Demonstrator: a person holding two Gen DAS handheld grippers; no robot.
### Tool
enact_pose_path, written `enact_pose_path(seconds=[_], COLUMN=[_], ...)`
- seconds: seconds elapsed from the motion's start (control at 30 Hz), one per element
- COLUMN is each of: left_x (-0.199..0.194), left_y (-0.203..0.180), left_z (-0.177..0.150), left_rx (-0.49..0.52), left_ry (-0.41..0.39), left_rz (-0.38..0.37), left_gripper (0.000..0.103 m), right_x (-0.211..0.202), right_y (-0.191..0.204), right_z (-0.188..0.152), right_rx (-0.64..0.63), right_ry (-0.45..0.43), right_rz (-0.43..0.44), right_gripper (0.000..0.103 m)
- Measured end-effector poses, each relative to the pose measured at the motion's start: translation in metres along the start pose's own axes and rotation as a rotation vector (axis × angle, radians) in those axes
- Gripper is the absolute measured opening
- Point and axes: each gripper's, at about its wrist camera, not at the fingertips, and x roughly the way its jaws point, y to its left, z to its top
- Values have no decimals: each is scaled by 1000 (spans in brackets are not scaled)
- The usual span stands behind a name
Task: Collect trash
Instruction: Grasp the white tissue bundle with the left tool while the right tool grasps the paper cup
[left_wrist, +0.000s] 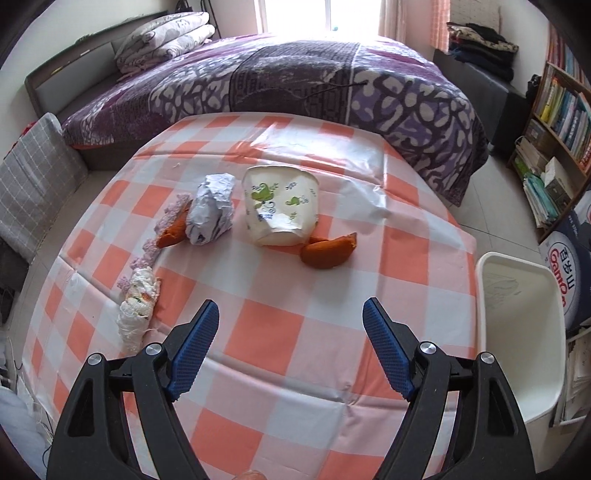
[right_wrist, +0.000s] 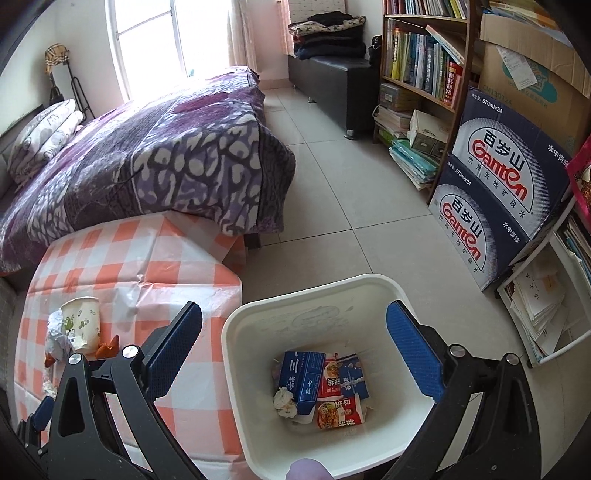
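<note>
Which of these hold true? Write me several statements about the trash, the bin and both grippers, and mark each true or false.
1. The paper cup lies tipped over on the checked tablecloth. True.
2. The white bin holds nothing. False: a blue carton and red snack wrappers lie at its bottom.
3. The left gripper grips the crumpled paper. False: its jaws stand open and hold nothing, short of the trash.
4. The right gripper is over the bin with its jaws open. True.
5. An orange peel lies beside the cup. True.
</note>
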Motion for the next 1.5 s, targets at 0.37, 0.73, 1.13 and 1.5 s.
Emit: enact_pose_path(seconds=[0.37, 0.73, 1.13, 1.5], left_x=[37, 68, 42, -33], left_y=[88, 128, 161, 209], left_z=[0, -9, -3, 27], left_rx=[-128, -185, -318, -484], left_ry=[62, 159, 135, -22], left_rz=[245, 231, 37, -94], left_gripper=[78, 69, 39, 39], right_x=[13, 24, 41, 73], right_y=[54, 97, 141, 243], right_z=[-14, -27, -41, -42], right_rx=[-73, -131, -211, -338], right_ry=[62, 109, 192, 281], right_rz=[51, 105, 232, 315], right_gripper=[96, 96, 96, 96])
